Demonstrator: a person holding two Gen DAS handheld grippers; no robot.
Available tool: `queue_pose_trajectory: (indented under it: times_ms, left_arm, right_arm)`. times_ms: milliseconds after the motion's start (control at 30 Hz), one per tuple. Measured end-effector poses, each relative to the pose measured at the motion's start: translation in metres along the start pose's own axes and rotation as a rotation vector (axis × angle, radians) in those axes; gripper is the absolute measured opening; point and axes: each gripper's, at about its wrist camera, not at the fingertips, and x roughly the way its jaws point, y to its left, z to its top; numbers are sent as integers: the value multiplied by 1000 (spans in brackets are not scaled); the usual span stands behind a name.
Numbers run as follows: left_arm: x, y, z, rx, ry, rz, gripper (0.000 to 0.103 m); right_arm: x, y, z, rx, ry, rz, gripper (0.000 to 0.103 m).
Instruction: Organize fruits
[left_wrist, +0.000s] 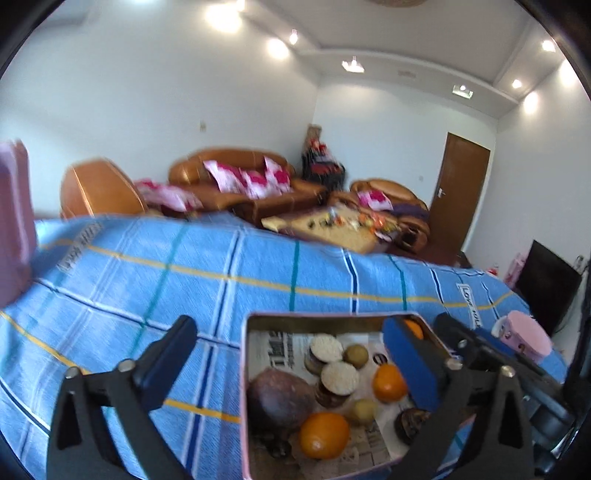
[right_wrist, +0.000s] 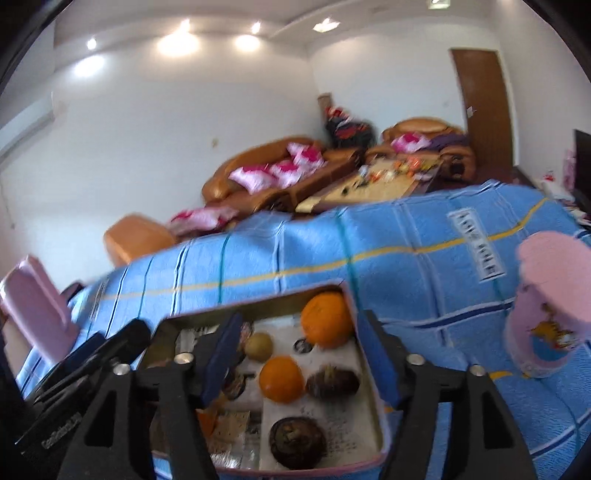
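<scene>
Three round orange citrus fruits lie in the shallow rectangular pink-rimmed tin (left_wrist: 246, 373) in front of you: one at the near edge (left_wrist: 324, 435), one mid-right (left_wrist: 389, 382), and one in the far right corner (right_wrist: 326, 319). With them on the newspaper lining sit two small yellow-green round fruits (left_wrist: 356, 355), a large dark brown rounded fruit (left_wrist: 280, 400) at the left, two dark knobbly brown lumps (right_wrist: 332, 381), and two stacks of dark round biscuits with pale tops (left_wrist: 338, 380). The blur does not let you name the brown pieces more closely.

Your left gripper (left_wrist: 288, 354) is released, its jaws spread wide with nothing between the pads; one black finger (left_wrist: 166, 363) hangs over the cloth left of the tin and the blue-padded finger (left_wrist: 413, 365) over the tin's right part. Your right gripper (right_wrist: 295, 363) is also released, its jaws partly apart above the fruits, gripping nothing; its blue pads (right_wrist: 376, 356) stand clear of the nearest orange.

The tin rests on a bench covered by a blue checked cloth with yellow and white stripes (left_wrist: 184, 266). A pink cylindrical container with a cartoon print (right_wrist: 546, 317) stands on the cloth to the right, and a pink lid-like box (right_wrist: 37, 306) leans at the left edge. Beyond are orange-brown leather sofas with pink cushions (left_wrist: 240, 181), a cluttered low wooden table (left_wrist: 332, 225) and a brown door (left_wrist: 458, 192).
</scene>
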Motion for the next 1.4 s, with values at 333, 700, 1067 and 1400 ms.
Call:
queue_pose_trajectory:
  times_ms: [333, 700, 1067, 1400]
  left_arm:
    - [8, 6, -1, 25, 8, 132, 103]
    - [-6, 3, -11, 101, -27, 178, 103]
    - [-21, 11, -16, 99, -48, 184, 103]
    - [-32, 15, -21, 106, -44, 161, 103]
  right_arm:
    - [-27, 8, -3, -42, -221, -114, 72]
    - [-34, 37, -11, -170, -259, -56, 73]
    - [-41, 39, -19, -149, -257, -104, 73]
    - [-53, 51, -28, -178, -282, -150, 73]
